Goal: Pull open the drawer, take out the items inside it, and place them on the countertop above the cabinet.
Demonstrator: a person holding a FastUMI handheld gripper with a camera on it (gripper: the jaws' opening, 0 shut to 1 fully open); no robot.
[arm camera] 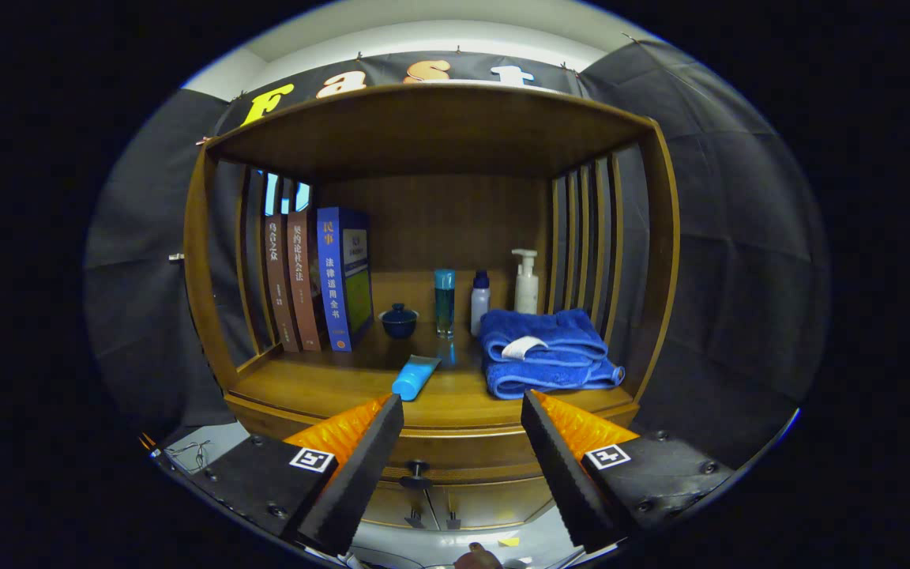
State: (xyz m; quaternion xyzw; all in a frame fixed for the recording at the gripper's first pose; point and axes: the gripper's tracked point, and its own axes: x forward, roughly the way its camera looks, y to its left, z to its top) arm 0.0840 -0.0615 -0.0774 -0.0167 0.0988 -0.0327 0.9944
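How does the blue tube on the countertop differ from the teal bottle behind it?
The blue tube lies on its side near the countertop's front edge, just ahead of the open tongs; the teal bottle stands upright farther back. The tube looks opaque and lighter blue; the bottle looks see-through and darker below its cap. Both rest on the countertop.

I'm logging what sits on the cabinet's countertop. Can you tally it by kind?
Books: 3
Bottles: 3
Lidded cup: 1
Tube: 1
Folded towels: 1 stack
Total: 9
The gripper is open, fingers apart ahead of the drawer knob.
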